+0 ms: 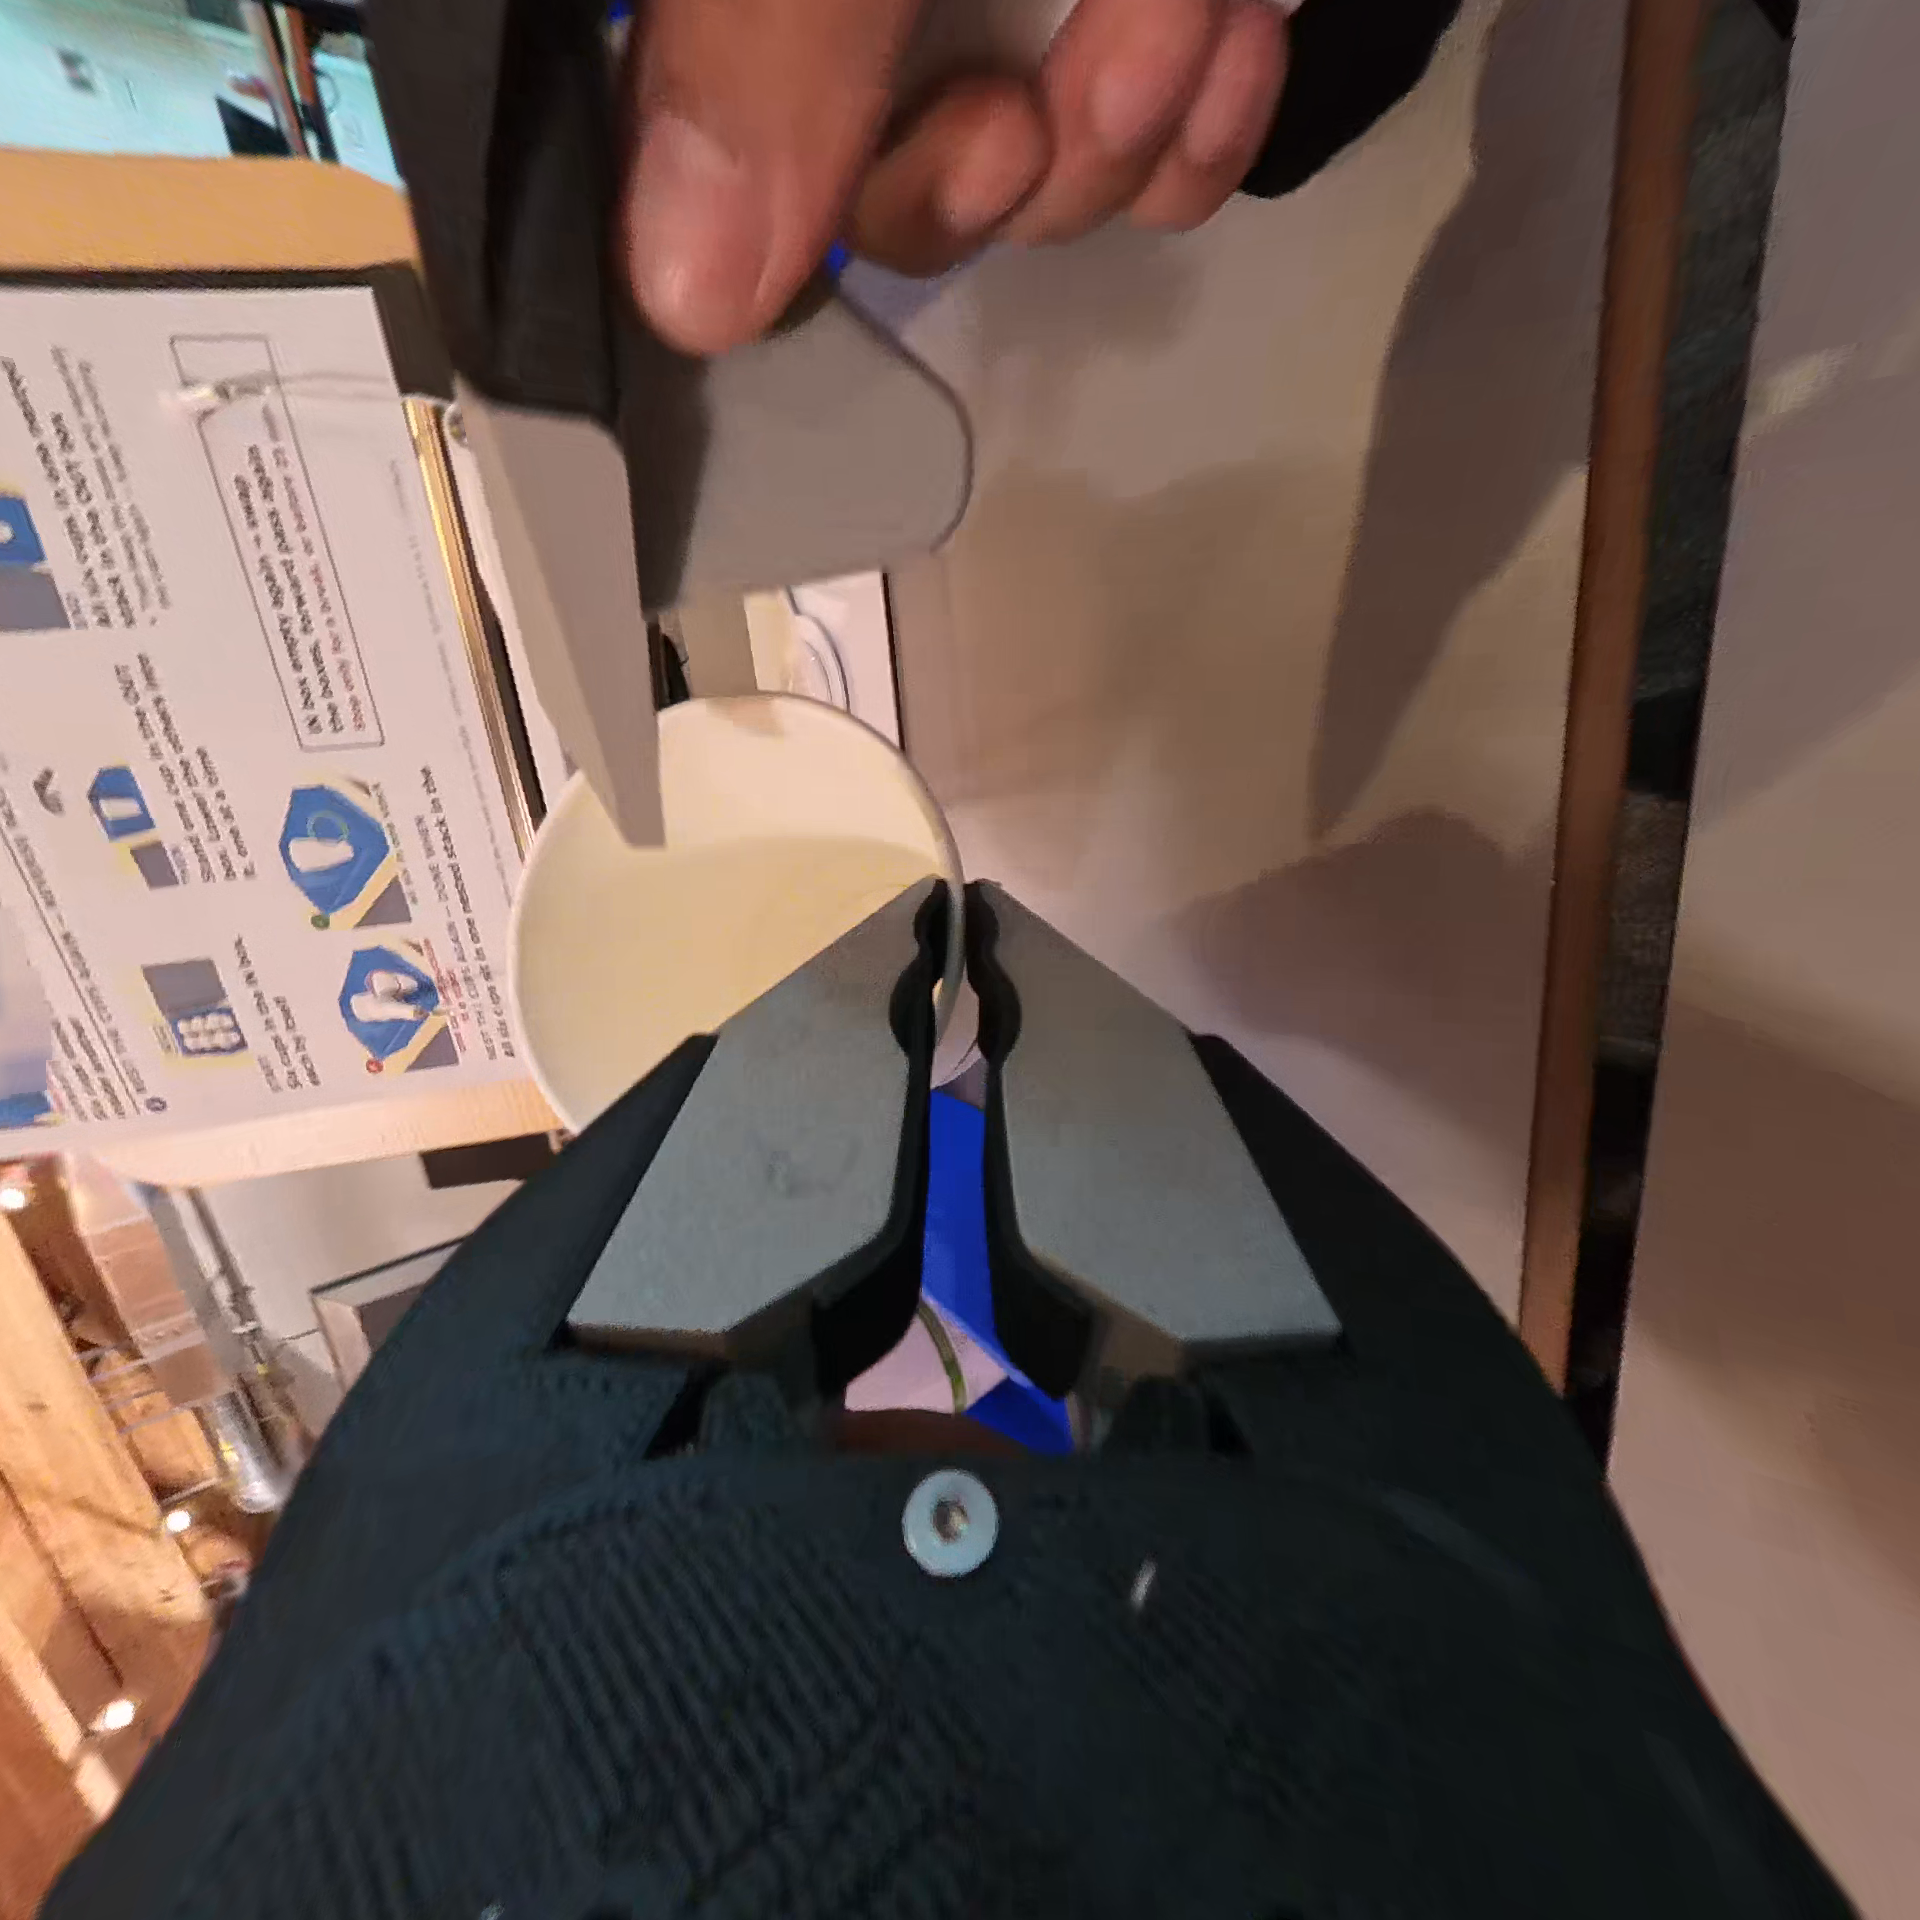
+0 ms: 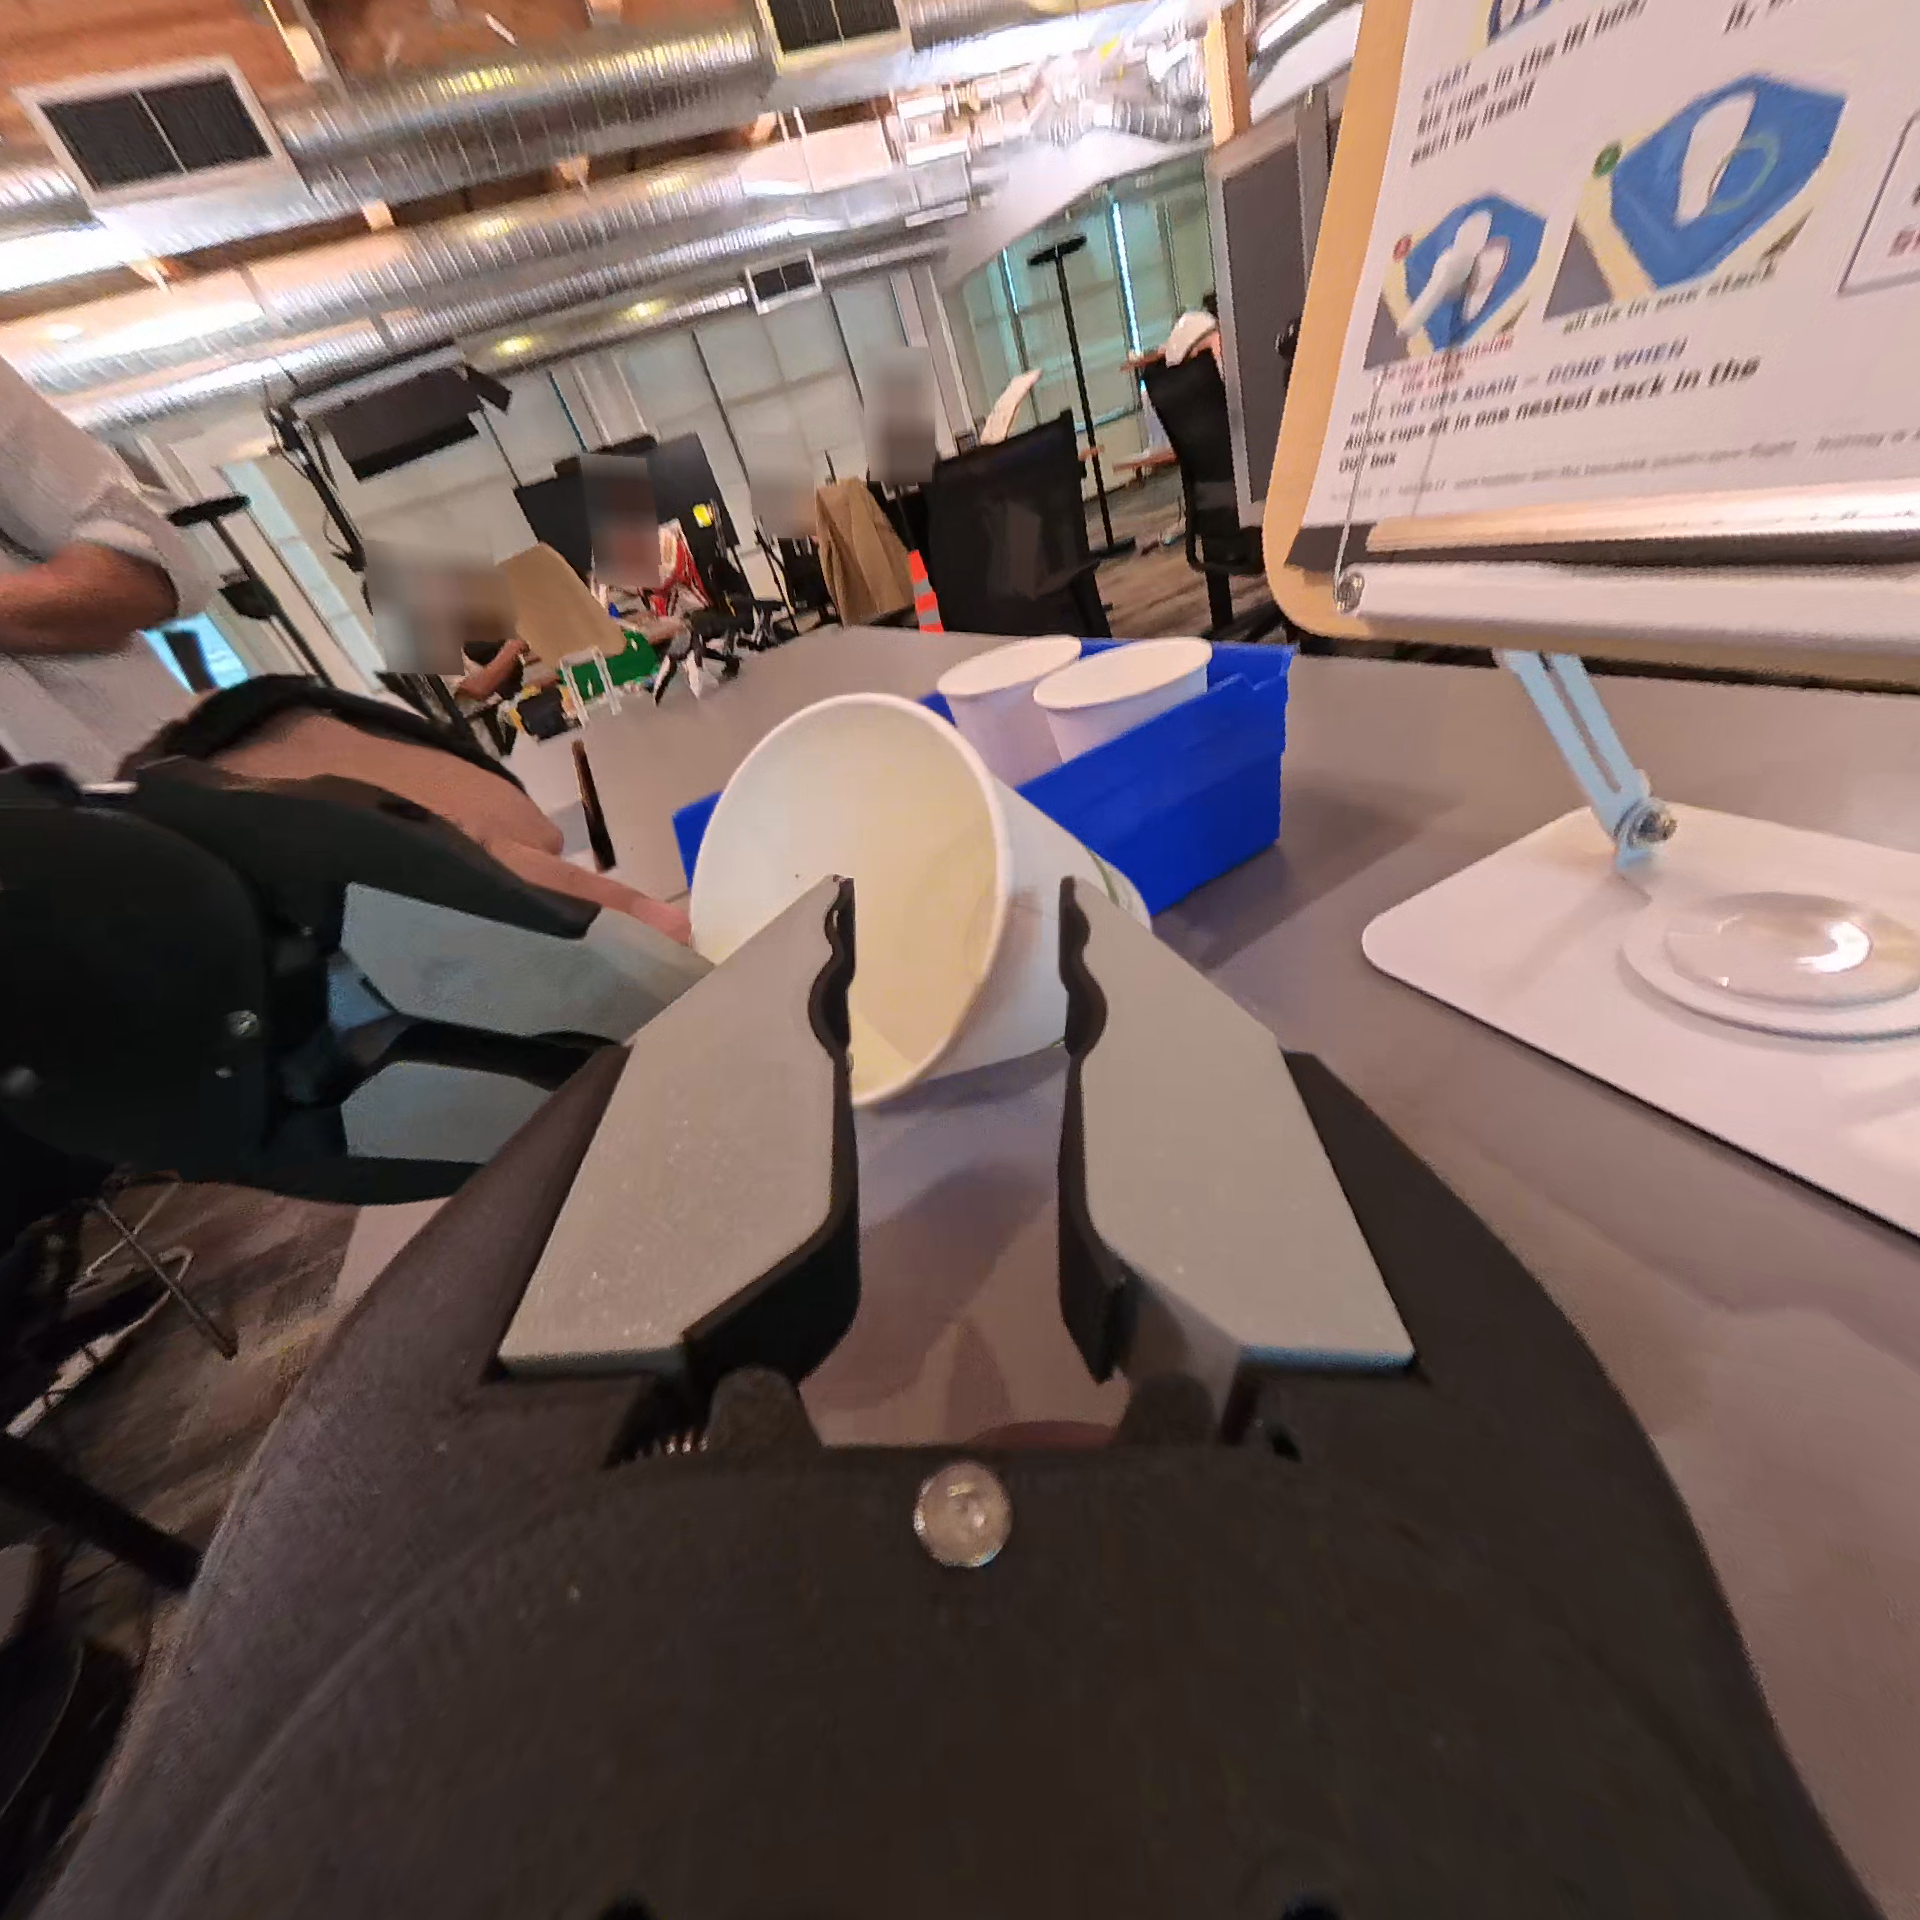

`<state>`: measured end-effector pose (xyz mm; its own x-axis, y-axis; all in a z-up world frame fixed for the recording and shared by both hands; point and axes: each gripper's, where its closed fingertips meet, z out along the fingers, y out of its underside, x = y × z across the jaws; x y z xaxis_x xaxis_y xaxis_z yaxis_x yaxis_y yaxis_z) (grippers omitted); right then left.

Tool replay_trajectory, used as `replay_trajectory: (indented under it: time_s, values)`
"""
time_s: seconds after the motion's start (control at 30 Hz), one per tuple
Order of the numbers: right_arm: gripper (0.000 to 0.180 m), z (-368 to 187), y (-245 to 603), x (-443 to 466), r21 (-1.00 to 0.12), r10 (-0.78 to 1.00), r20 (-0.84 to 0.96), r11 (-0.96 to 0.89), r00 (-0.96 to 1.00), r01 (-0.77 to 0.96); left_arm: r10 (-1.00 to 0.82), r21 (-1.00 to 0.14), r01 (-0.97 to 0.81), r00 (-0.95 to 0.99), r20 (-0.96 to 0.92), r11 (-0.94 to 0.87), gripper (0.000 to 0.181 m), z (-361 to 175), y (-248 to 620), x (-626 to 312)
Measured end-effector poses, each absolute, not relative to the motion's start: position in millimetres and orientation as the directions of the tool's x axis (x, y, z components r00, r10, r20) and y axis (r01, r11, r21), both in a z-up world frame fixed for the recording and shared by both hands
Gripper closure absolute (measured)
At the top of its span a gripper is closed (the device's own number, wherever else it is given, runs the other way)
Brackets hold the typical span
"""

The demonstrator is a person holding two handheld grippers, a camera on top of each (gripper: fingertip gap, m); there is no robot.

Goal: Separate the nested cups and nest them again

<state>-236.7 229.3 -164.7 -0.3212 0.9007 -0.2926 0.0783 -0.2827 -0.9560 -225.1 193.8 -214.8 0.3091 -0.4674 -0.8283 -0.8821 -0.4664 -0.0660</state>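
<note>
**Tilted paper cup pinched at its rim over the grey tabletop**

A white paper cup with a cream inside (image 1: 727, 914) is held tilted, its open mouth turned toward both cameras, above the smooth grey tabletop (image 2: 1558, 1299). In the right wrist view the same cup (image 2: 894, 883) leans with its base toward a blue plastic bin (image 2: 1174, 800); whether further cups are nested in it cannot be told.

The left tongs (image 1: 958, 894), grey fingers with black wavy pads, are clamped on the cup's rim wall: one finger lies inside the mouth, the other outside, with only the paper wall between them. In the right wrist view they show at the left (image 2: 665, 956), reaching the cup's rim from that side.

The right tongs (image 2: 956, 904) stand apart, with a clear gap between the fingers, and the cup's lower rim and side show through that gap. In the left wrist view one finger (image 1: 623, 727) of these tongs dips into the cup's mouth near the far rim, and a person's hand (image 1: 935, 135) grips their body.

Behind the cup, two more white paper cups (image 2: 1081, 686) stand upright side by side in the blue bin. To the right, a printed instruction sheet on a wooden board (image 2: 1621, 260) leans on a white stand with a flat base (image 2: 1507, 935) resting on the tabletop.
</note>
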Motion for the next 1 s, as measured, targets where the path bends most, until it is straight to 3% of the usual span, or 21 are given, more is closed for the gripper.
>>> replay_trajectory:
  time_s: [0.17,0.4,0.87,1.0]
  values:
    - [0.173,-187,240,-243,-0.955,0.929,-0.282,-0.249,-0.24,0.159,-0.488,-0.028,-0.89,0.276,-0.828,-0.455,0.181,-228,199,-217]
    - [0.18,-198,250,-245,-0.967,0.97,-0.192,-0.16,-0.15,0.199,-0.413,-0.151,-0.882,0.353,-0.839,-0.446,0.178,-227,206,-209]
    - [0.18,-201,267,-244,-0.95,0.961,-0.265,-0.246,-0.08,0.194,-0.213,-0.396,-0.831,0.5,-0.839,-0.391,0.17,-205,200,-209]
    - [0.18,-194,282,-240,-0.954,0.963,-0.268,-0.261,-0.028,0.149,-0.171,-0.514,-0.78,0.596,-0.785,-0.356,0.17,-197,196,-207]
